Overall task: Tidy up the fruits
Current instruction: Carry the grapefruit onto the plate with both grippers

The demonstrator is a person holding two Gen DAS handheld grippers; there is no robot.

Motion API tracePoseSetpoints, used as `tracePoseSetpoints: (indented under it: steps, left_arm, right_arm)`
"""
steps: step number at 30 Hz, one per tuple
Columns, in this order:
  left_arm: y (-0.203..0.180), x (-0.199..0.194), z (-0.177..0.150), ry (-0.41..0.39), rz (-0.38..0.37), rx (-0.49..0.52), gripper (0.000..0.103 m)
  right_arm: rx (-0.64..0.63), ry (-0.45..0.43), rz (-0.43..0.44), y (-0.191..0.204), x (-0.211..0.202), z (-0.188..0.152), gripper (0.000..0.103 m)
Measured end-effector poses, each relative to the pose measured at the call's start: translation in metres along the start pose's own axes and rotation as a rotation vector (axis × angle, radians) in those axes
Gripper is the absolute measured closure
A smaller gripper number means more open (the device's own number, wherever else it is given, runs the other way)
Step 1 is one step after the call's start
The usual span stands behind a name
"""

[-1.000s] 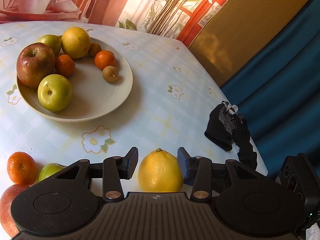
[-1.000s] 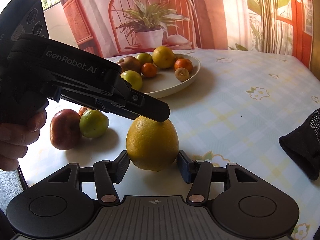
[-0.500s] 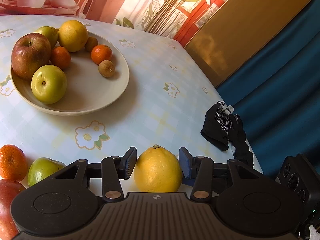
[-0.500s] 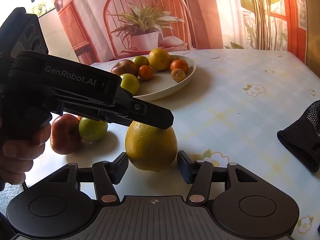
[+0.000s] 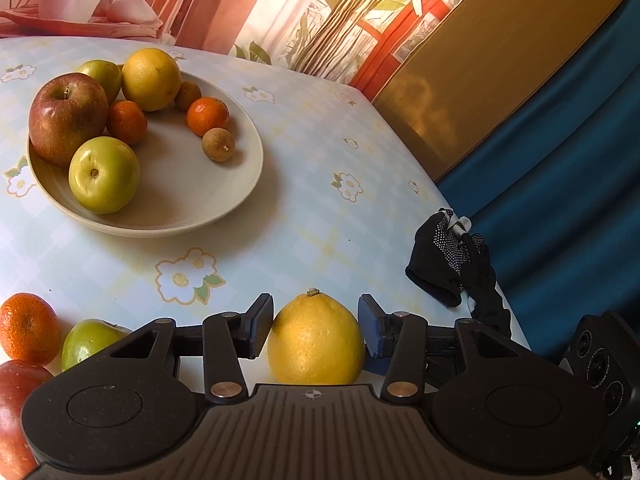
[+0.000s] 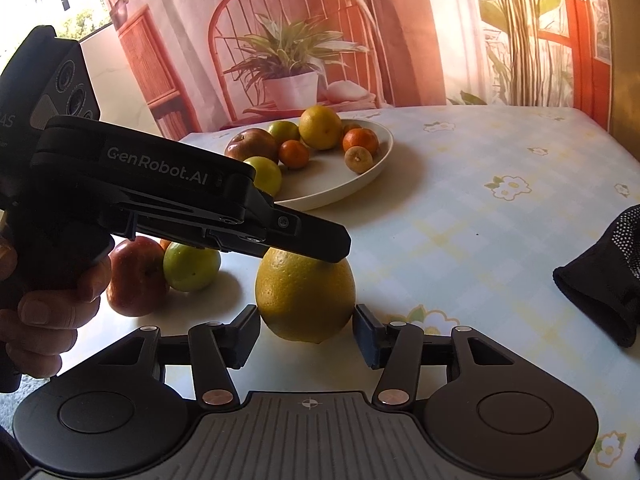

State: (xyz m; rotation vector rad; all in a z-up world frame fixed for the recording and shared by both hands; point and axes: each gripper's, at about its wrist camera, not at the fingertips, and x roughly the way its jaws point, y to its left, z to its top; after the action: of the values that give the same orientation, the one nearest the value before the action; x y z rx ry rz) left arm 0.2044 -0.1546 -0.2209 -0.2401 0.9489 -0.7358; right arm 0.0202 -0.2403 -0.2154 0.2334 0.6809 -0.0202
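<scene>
- Large yellow citrus [image 5: 315,340] sits on table [image 5: 320,216], near edge, apart from bowl [image 5: 240,184].
- L gripper [image 5: 315,330]: part open, pads either side of citrus; right pad at skin, slim gap at left pad. Grip can't be confirmed.
- R gripper [image 6: 306,330]: jaws just closed slightly, straddling same citrus from other side; firm contact unclear.
- Bowl holds apples, oranges, small brown fruits.
- Loose beside citrus: red apple [image 6: 136,280], green apple [image 6: 191,266], mandarin [image 5: 28,328].
- Black glove [image 5: 452,264] at table edge.
</scene>
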Motion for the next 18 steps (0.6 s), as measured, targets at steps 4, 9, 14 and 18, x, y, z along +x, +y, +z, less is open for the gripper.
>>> tracePoseSetpoints:
  steps: [4,9,14,18]
  left_arm:
    - [0.003,-0.010,0.011,-0.043,0.009,-0.002,0.054]
    - [0.010,-0.024,0.037,-0.106,0.016,-0.008,0.054]
    - [0.020,-0.026,0.072,-0.139,0.043,-0.003,0.054]
    - [0.031,-0.019,0.099,-0.150,0.076,-0.013,0.054]
  right_arm:
    - [-0.029,-0.025,0.014,0.004,0.003,0.014,0.056]
    - [-0.092,-0.054,0.029,0.011,0.010,0.049,0.056]
    - [-0.142,-0.062,0.044,0.014,0.032,0.094,0.056]
    - [-0.137,-0.063,0.064,0.008,0.054,0.123,0.056]
